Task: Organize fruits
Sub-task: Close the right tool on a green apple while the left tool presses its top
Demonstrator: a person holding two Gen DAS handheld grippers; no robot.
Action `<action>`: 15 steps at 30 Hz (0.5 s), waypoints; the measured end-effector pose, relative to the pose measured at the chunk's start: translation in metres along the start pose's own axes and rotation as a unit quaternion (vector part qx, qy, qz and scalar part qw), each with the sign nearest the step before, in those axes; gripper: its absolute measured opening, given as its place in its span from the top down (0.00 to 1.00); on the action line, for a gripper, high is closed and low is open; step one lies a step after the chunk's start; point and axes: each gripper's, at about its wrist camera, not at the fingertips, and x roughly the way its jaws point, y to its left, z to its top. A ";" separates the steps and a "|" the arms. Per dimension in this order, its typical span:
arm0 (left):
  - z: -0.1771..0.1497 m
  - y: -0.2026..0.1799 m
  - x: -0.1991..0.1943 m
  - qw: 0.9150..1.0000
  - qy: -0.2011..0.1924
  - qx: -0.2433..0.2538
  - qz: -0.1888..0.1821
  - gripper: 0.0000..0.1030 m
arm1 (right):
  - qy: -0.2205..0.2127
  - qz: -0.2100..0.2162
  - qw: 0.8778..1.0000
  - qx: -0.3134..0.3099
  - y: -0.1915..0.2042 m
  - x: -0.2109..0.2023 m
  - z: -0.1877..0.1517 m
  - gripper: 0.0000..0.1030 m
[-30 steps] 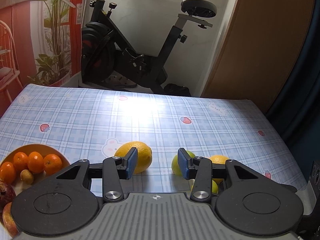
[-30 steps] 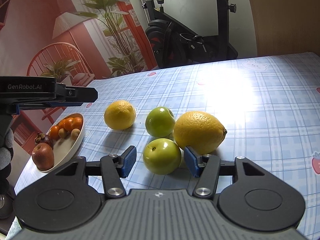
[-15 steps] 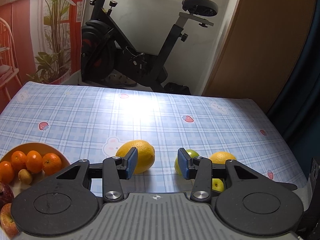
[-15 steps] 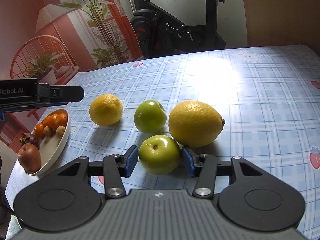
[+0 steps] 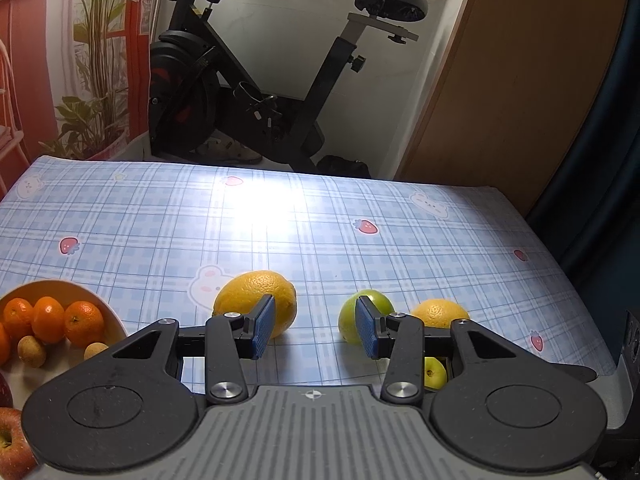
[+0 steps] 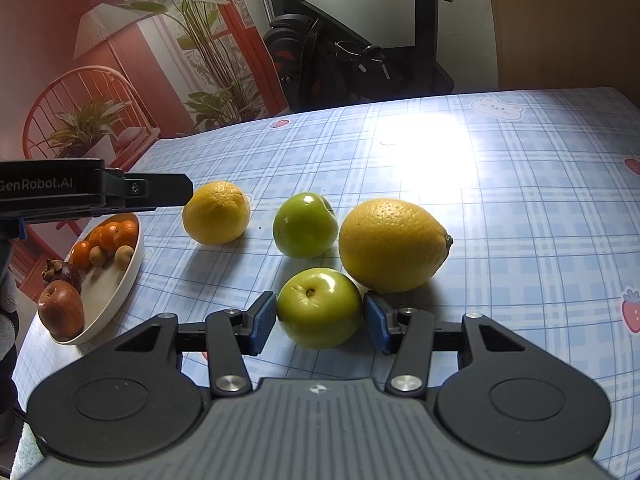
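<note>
In the right wrist view my right gripper (image 6: 320, 322) is open with a green apple (image 6: 319, 307) between its blue pads, resting on the tablecloth. A big lemon (image 6: 392, 245), a second green apple (image 6: 304, 225) and a smaller lemon (image 6: 216, 212) lie just beyond. A white bowl (image 6: 124, 280) at the left holds tangerines, longans, a mangosteen and a red apple. My left gripper (image 5: 315, 332) is open and empty, held above the table before a lemon (image 5: 256, 298) and a green apple (image 5: 360, 314); the bowl (image 5: 100, 304) is at its lower left.
The table has a blue plaid cloth (image 6: 520, 200) with strawberry and bear prints. An exercise bike (image 5: 248, 80) stands behind its far edge, with a wooden door (image 5: 500, 80) to the right. The left gripper's body (image 6: 80, 190) juts in at the left of the right wrist view.
My right gripper has moved forward so the near green apple now sits between its pads. My left gripper has shifted slightly right; the bowl slid further left in its view.
</note>
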 end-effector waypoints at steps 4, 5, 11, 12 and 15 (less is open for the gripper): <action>0.000 -0.009 0.012 1.000 0.003 0.021 -0.012 0.55 | -0.007 -0.011 1.000 -0.001 -0.005 -0.011 -0.008 0.51; -0.001 -0.013 0.017 0.999 0.005 0.033 -0.015 0.55 | -0.008 -0.016 1.000 0.001 -0.009 -0.015 -0.010 0.51; -0.011 -0.034 0.042 0.993 0.009 0.117 -0.015 0.55 | -0.019 -0.033 0.999 0.031 -0.031 -0.032 -0.020 0.51; -0.011 -0.036 0.045 0.992 0.009 0.123 -0.017 0.55 | -0.021 -0.037 0.999 0.033 -0.033 -0.035 -0.022 0.51; -0.011 -0.040 0.051 0.990 0.010 0.137 -0.027 0.55 | -0.026 -0.036 0.998 0.041 -0.039 -0.040 -0.027 0.51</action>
